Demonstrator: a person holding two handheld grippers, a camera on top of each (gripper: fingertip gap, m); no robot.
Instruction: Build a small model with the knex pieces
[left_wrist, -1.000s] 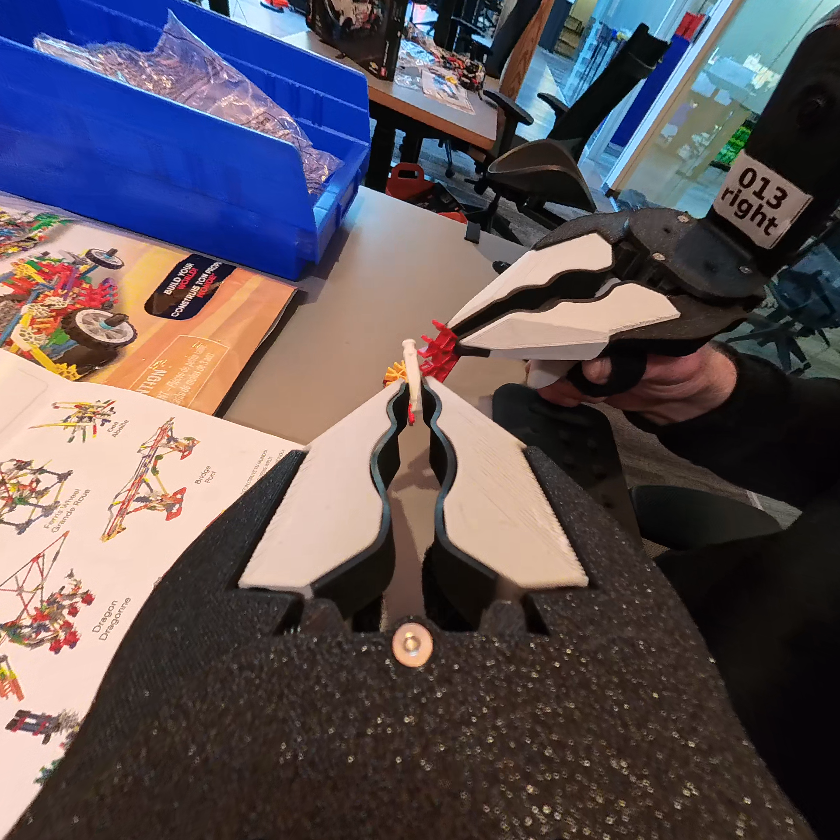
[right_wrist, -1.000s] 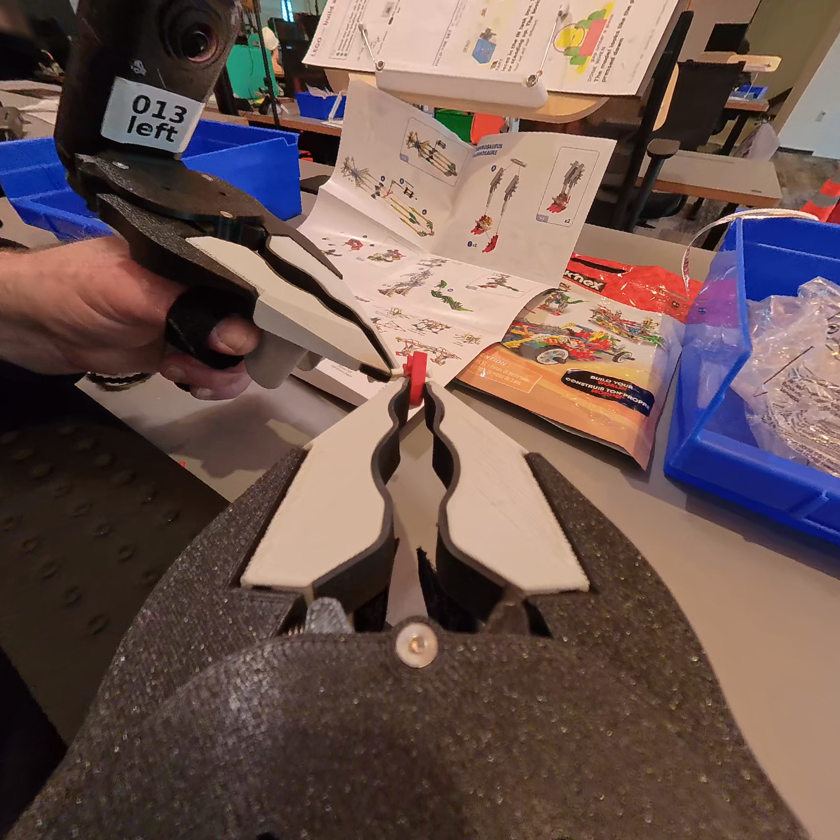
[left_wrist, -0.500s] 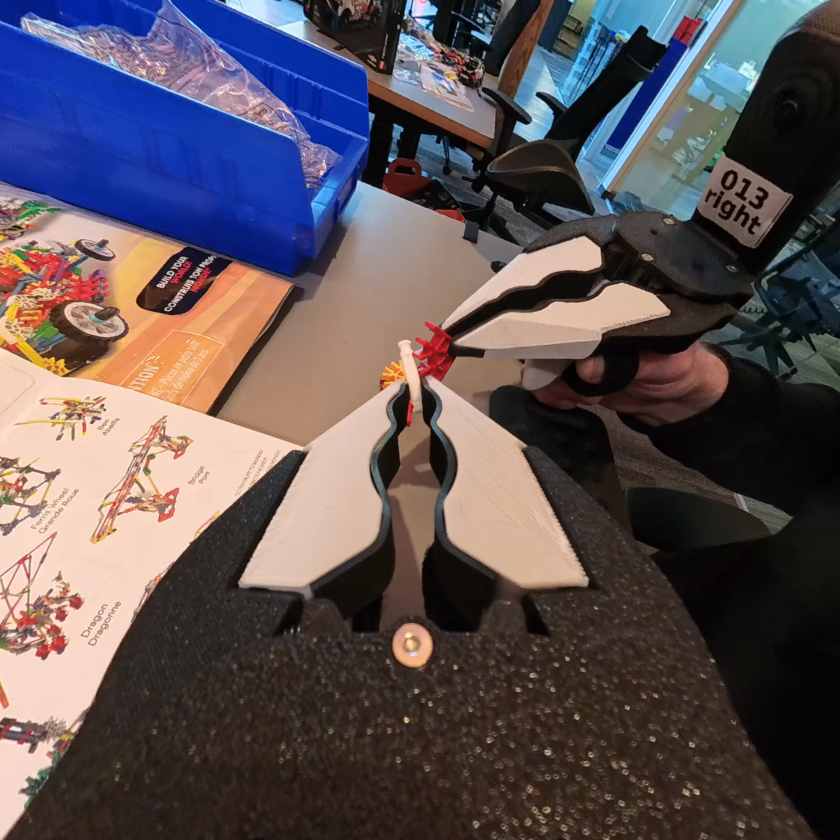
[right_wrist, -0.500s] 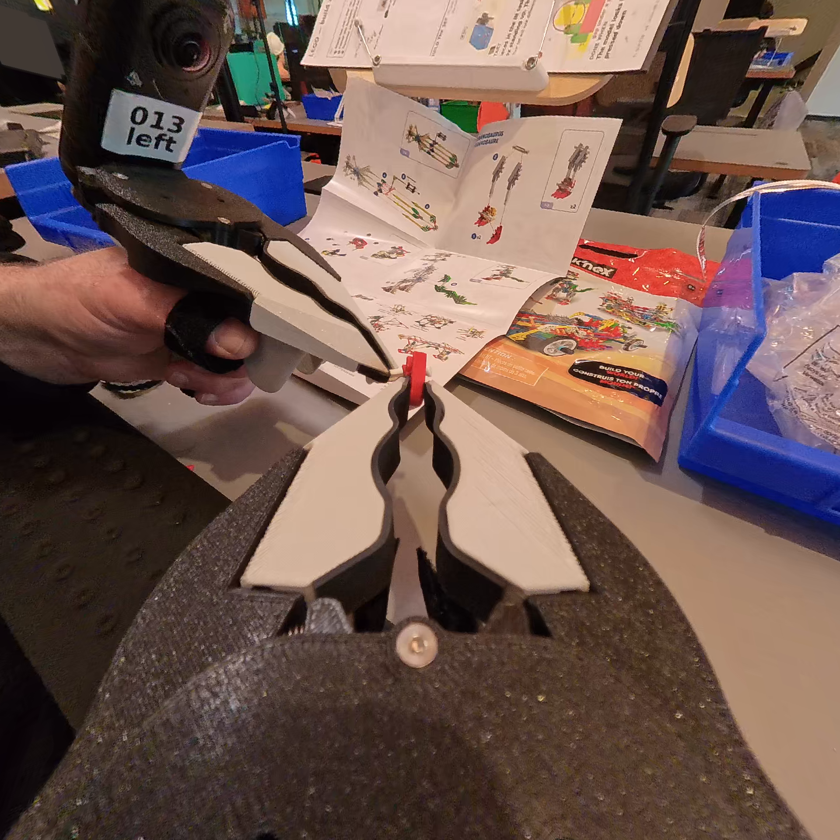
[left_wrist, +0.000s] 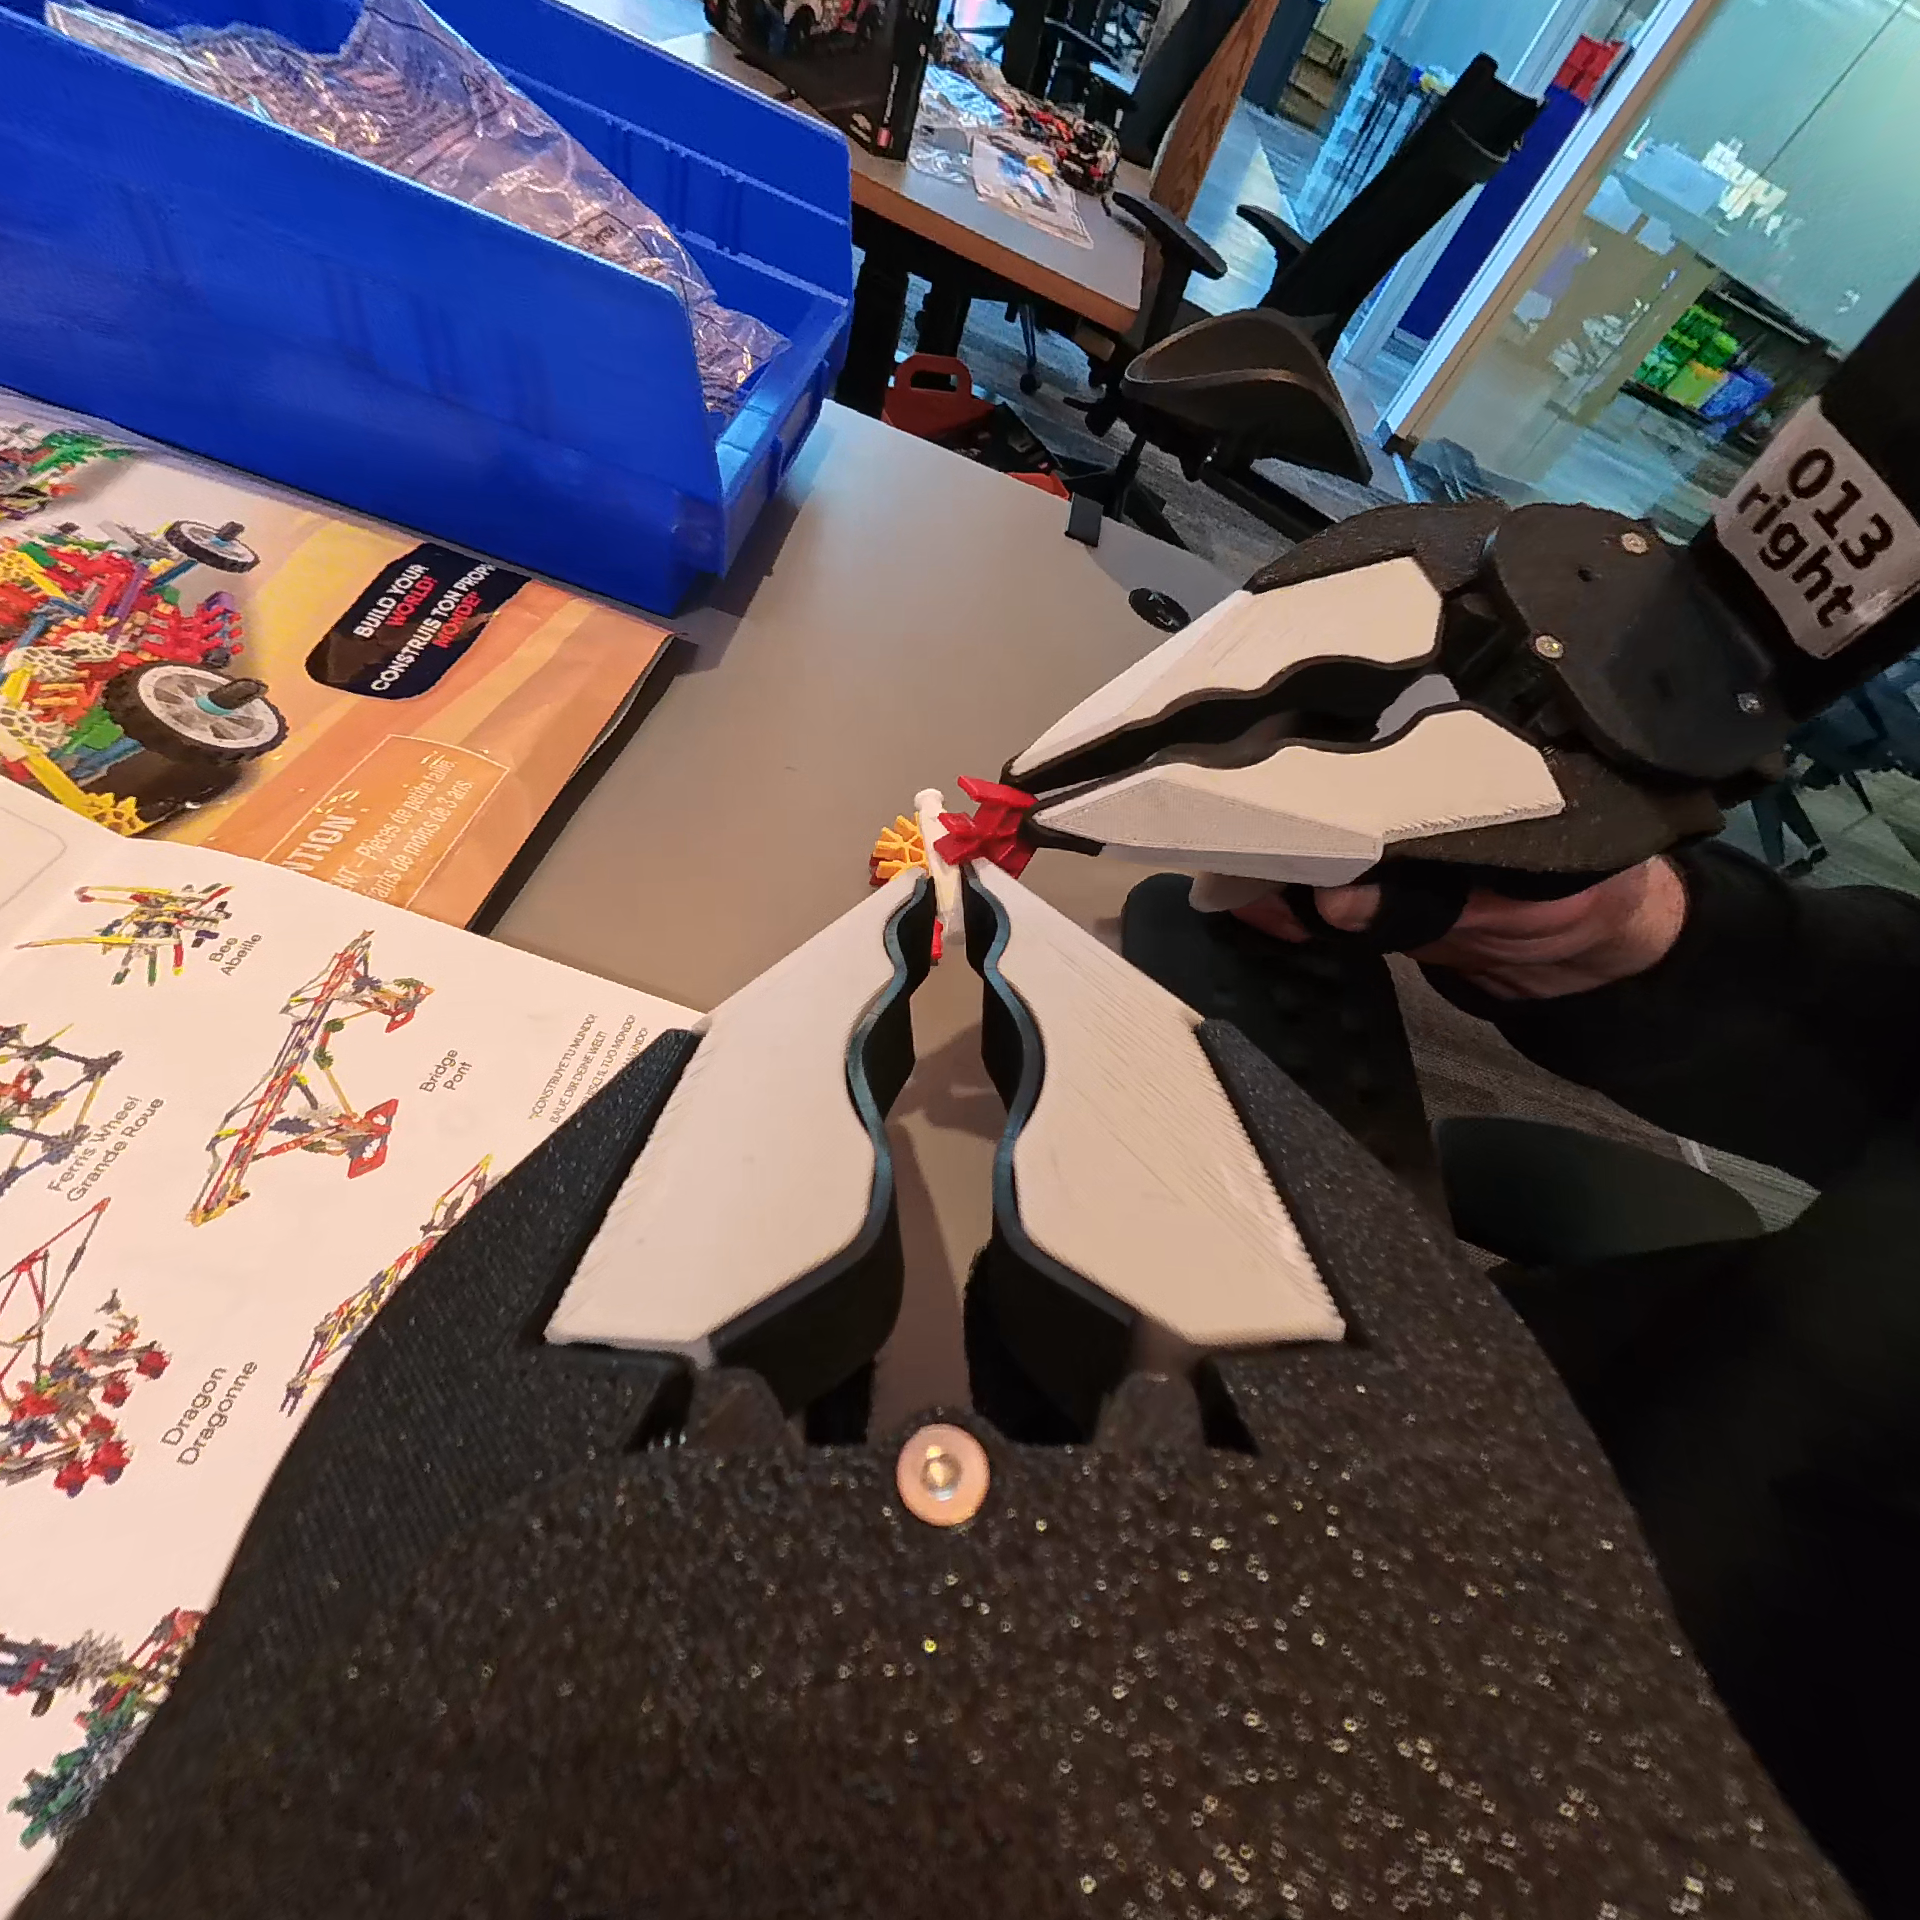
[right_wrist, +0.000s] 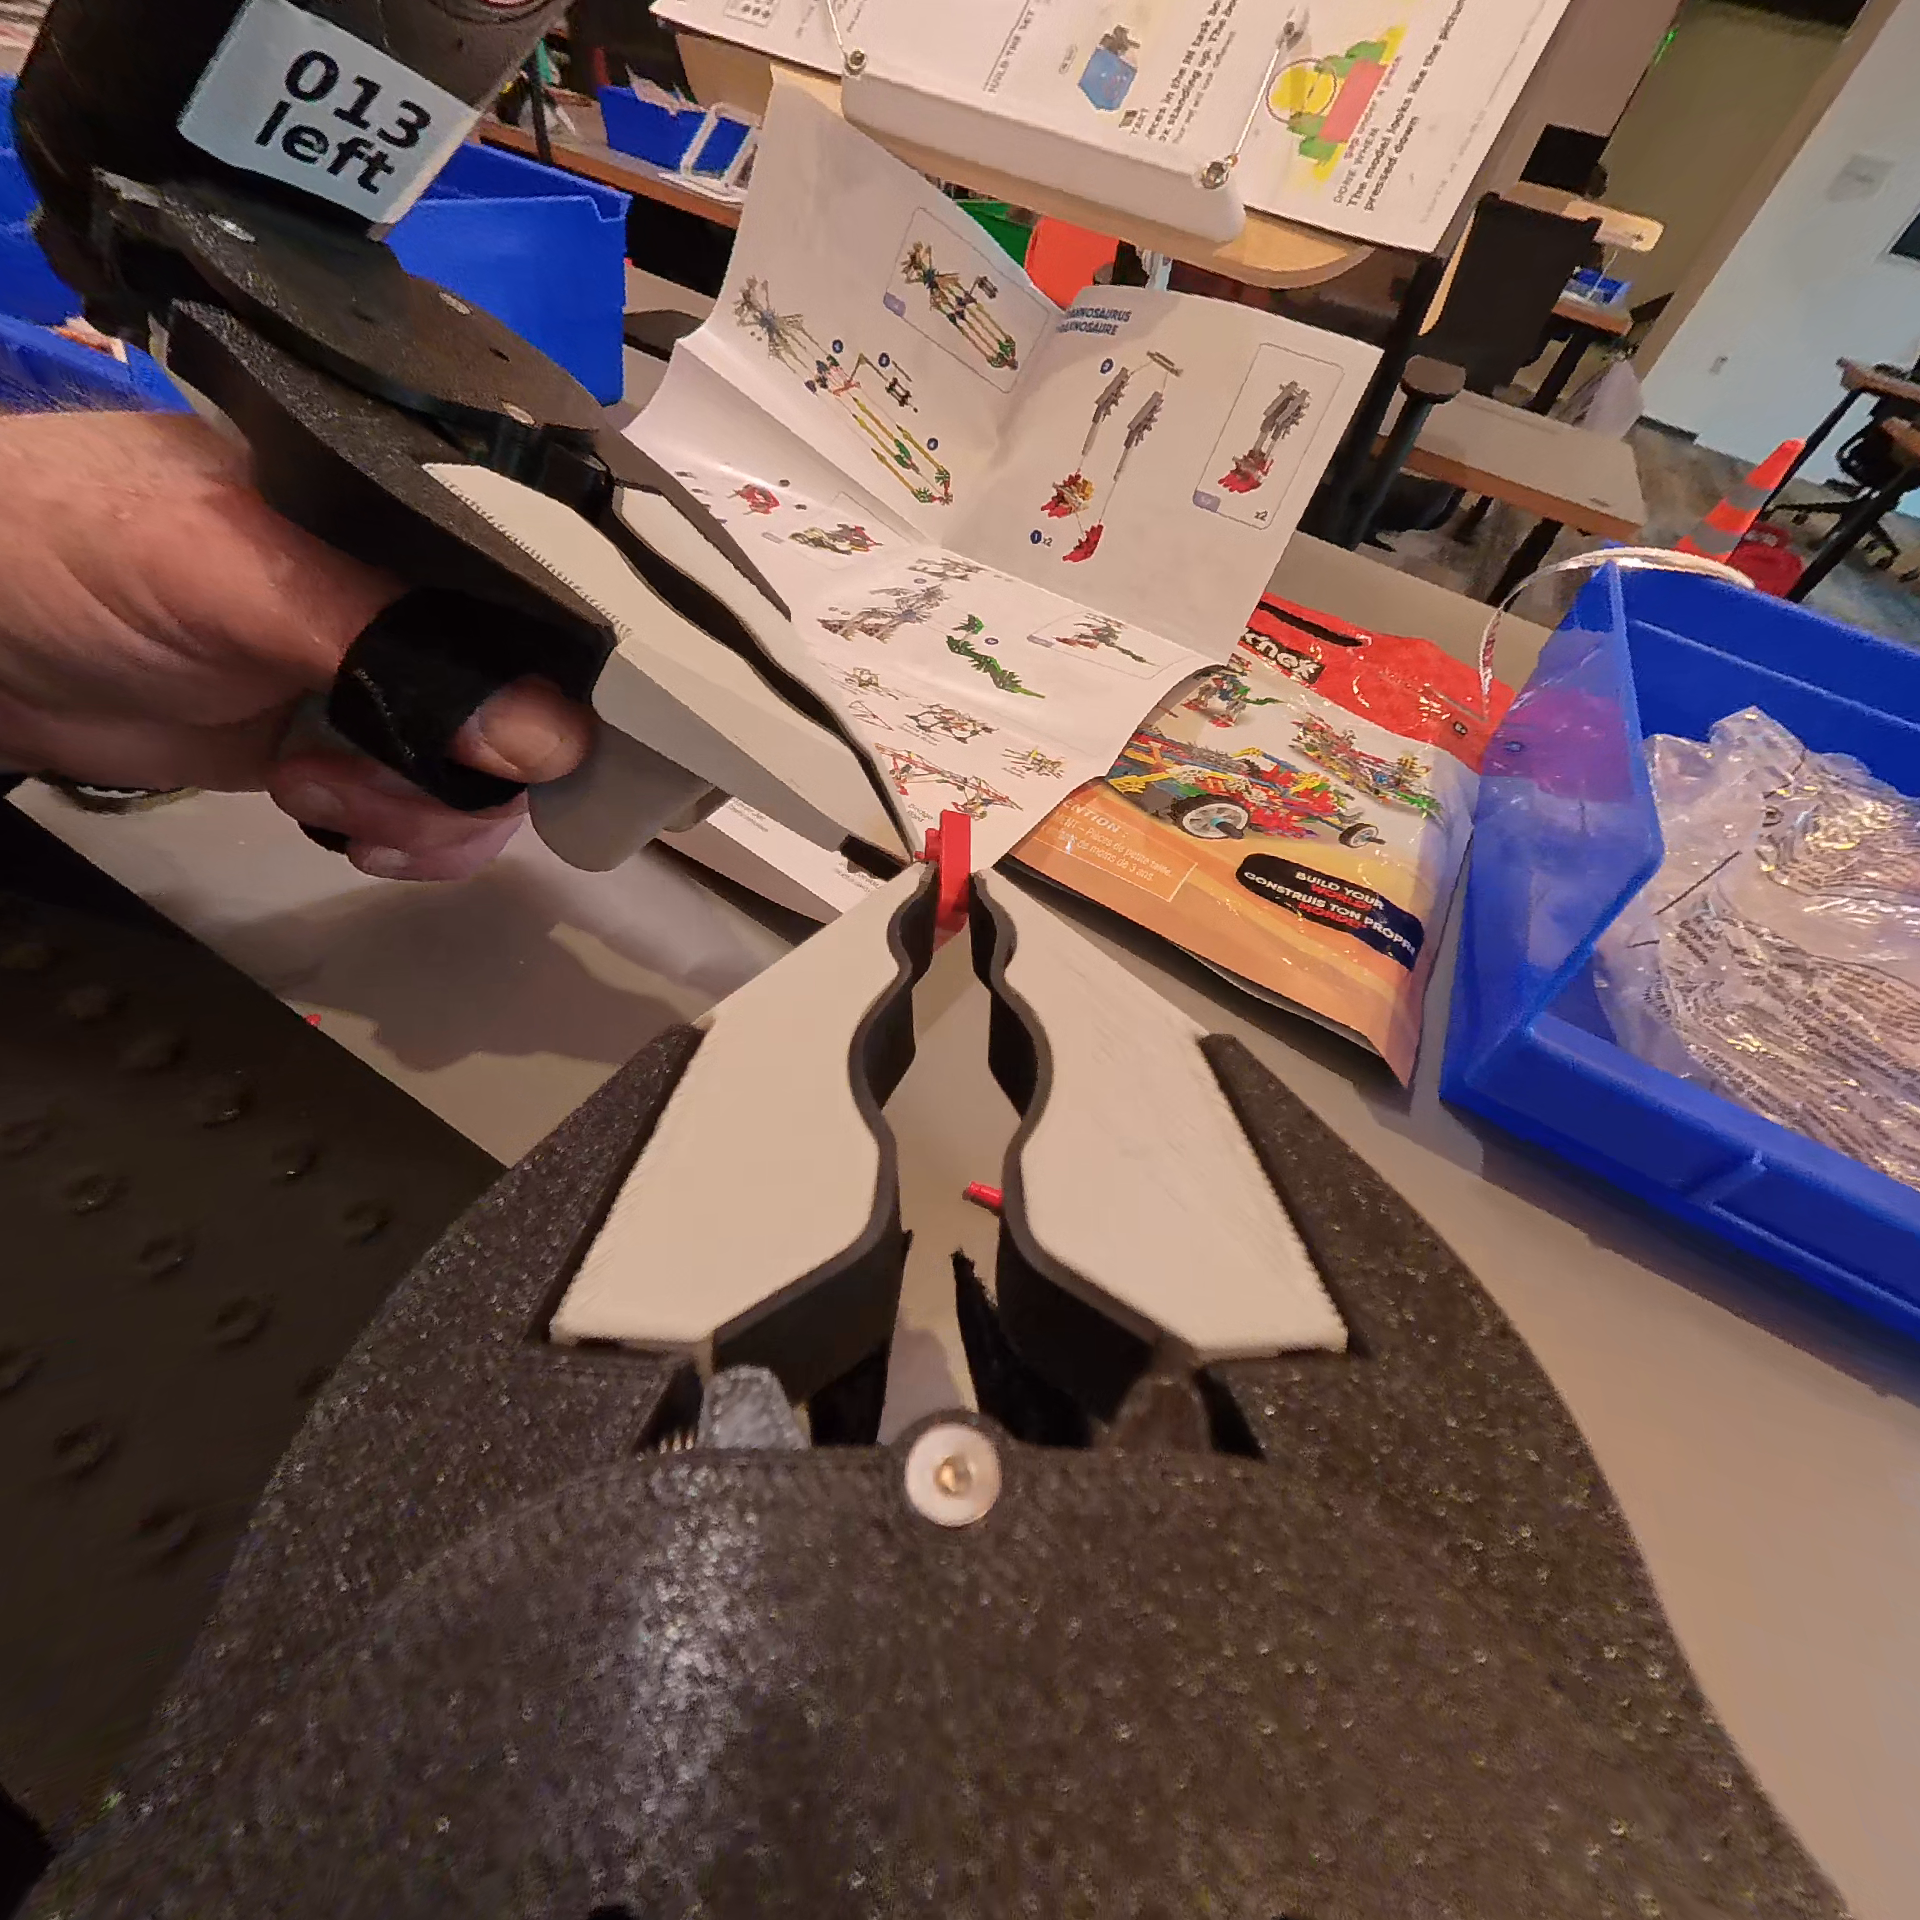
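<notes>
My left gripper (left_wrist: 943, 891) is shut on a short white rod (left_wrist: 940, 847) that sticks up past its tips; an orange toothed connector (left_wrist: 898, 844) sits just behind the rod. My right gripper (right_wrist: 948, 891) is shut on a red toothed connector (right_wrist: 950, 854), held edge-on. In the left wrist view the right gripper (left_wrist: 1023, 805) comes in from the right, and its red connector (left_wrist: 985, 826) touches the white rod. In the right wrist view the left gripper (right_wrist: 902, 847) reaches in from the left, tips meeting the red connector. Both are held above the grey table (left_wrist: 831, 665).
A blue bin (left_wrist: 416, 312) with clear plastic bags stands at the table's far side, and shows at the right in the right wrist view (right_wrist: 1662, 987). An orange toy bag (left_wrist: 312, 707) and an open instruction sheet (right_wrist: 987, 468) lie on the table. A small red piece (right_wrist: 979, 1195) lies below my right gripper. Office chairs stand beyond the table edge. Less than 4 cm separates the two grippers' tips. From either gripper's tips it is about 9 cm to the small red piece (right_wrist: 979, 1195).
The two grippers stay tip to tip. The right gripper has tilted and shifted slightly, and the red connector now presses closer onto the white rod.
</notes>
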